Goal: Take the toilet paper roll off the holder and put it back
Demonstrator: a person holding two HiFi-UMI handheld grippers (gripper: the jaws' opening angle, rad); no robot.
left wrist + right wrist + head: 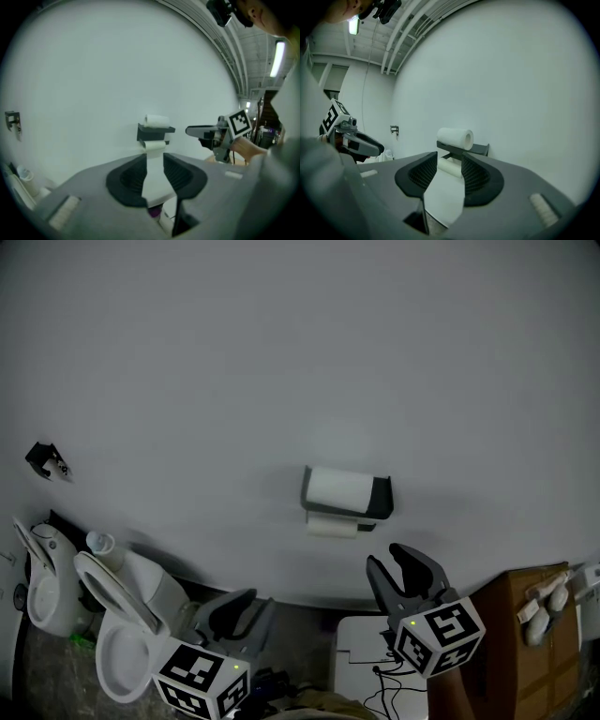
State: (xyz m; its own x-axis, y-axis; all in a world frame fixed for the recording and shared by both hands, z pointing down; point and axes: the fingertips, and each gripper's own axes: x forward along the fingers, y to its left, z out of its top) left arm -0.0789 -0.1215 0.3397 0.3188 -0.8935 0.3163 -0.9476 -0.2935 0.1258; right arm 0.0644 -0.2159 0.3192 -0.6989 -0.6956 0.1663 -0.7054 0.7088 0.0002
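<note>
Plain white toilet paper roll lies on top of the dark wall holder, with a second roll underneath. Left gripper and right gripper both hang open with nothing in them.

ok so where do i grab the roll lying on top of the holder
Probably its open right end: one jaw in the core, the other over the top, coming in from the right. The top roll lies on its side along the wall with the holder under it, so its curved body is boxed in behind and below.

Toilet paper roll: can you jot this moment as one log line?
roll: on wall holder | left gripper: open, empty | right gripper: open, empty | contact: none
</note>
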